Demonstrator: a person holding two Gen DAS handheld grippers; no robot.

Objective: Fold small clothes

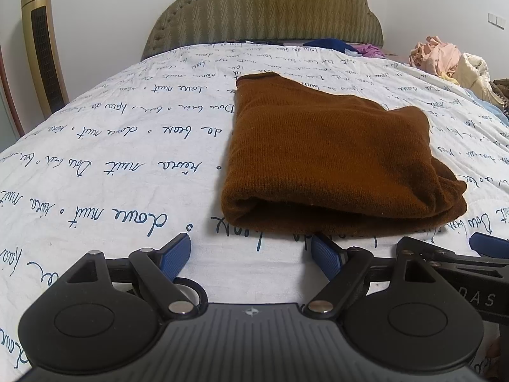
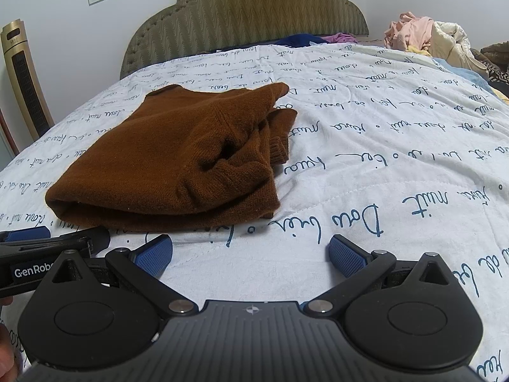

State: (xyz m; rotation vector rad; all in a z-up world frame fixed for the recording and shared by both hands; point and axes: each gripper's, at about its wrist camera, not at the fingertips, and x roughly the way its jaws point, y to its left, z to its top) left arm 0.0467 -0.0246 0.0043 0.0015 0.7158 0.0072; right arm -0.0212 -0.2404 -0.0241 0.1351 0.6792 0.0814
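A brown knit garment lies folded into a thick rectangle on the white bedspread; it also shows in the right wrist view, with a sleeve and cuffs bunched at its right side. My left gripper is open and empty, just in front of the garment's near edge. My right gripper is open and empty, in front of the garment's near right corner. Each gripper shows at the edge of the other's view.
The bedspread has blue handwriting print. A padded headboard stands at the far end. A pile of loose clothes lies at the far right. A gold tower fan stands left of the bed.
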